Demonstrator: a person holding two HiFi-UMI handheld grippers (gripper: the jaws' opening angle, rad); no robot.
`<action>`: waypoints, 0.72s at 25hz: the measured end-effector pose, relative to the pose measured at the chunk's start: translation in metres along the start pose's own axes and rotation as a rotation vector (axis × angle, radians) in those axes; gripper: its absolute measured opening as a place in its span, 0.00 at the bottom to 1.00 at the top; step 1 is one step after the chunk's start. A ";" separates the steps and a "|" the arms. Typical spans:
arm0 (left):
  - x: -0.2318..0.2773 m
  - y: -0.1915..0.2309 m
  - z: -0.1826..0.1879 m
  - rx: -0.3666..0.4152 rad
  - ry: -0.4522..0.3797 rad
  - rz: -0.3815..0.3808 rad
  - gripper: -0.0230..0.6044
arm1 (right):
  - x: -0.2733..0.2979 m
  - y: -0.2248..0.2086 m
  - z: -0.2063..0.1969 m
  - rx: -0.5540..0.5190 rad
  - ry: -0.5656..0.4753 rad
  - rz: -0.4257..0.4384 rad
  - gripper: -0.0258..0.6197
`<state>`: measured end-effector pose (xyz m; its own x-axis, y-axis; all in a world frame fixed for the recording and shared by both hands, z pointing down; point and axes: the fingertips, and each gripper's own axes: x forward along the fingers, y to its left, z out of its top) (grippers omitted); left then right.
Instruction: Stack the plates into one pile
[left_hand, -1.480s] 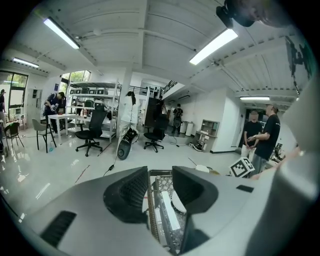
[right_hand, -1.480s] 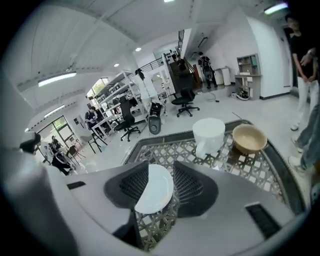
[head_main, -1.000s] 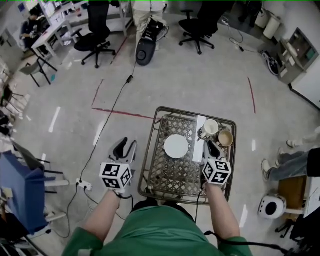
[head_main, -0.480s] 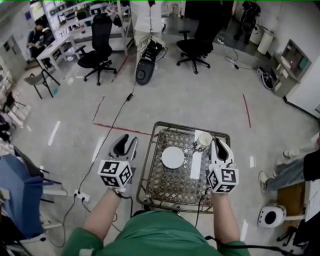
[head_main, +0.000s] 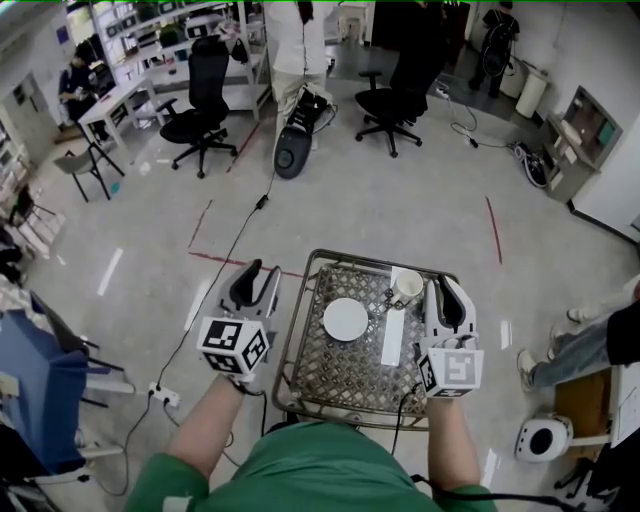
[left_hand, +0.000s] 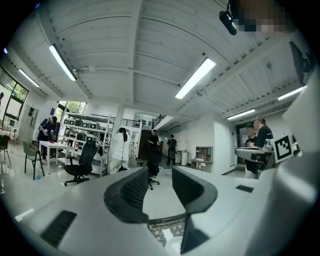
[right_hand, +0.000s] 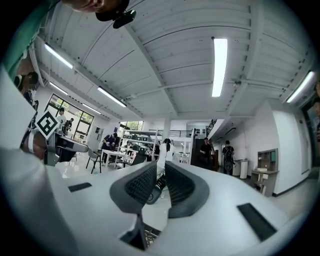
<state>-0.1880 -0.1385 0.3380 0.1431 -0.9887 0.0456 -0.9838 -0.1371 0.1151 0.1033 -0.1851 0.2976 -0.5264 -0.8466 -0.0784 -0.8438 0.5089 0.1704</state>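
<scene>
Jaws of the left gripper (left_hand: 159, 186) stand wide apart and empty. The right gripper's (right_hand: 160, 181) jaws have just been closing to a narrow gap, with nothing between them. On the wire cart (head_main: 345, 368) the white plate (head_main: 345, 319) lies between the grippers, left at nine o'clock, right at three. A cup (head_main: 406, 285) sits at its two o'clock.

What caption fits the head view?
Wire cart holding a white plate and cup; left gripper open, right gripper empty, jaws just closing.
</scene>
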 end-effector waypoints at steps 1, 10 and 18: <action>0.000 -0.002 0.000 0.001 -0.003 -0.001 0.29 | -0.001 -0.002 -0.001 0.012 0.001 -0.001 0.15; 0.004 -0.016 0.004 0.015 -0.008 0.004 0.29 | -0.004 -0.017 -0.004 0.035 -0.005 -0.007 0.15; 0.006 -0.032 0.003 0.027 -0.010 0.014 0.29 | -0.011 -0.027 -0.004 0.013 -0.020 0.002 0.15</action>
<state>-0.1555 -0.1399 0.3313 0.1288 -0.9910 0.0374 -0.9883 -0.1251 0.0876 0.1326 -0.1905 0.2978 -0.5302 -0.8422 -0.0977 -0.8438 0.5129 0.1579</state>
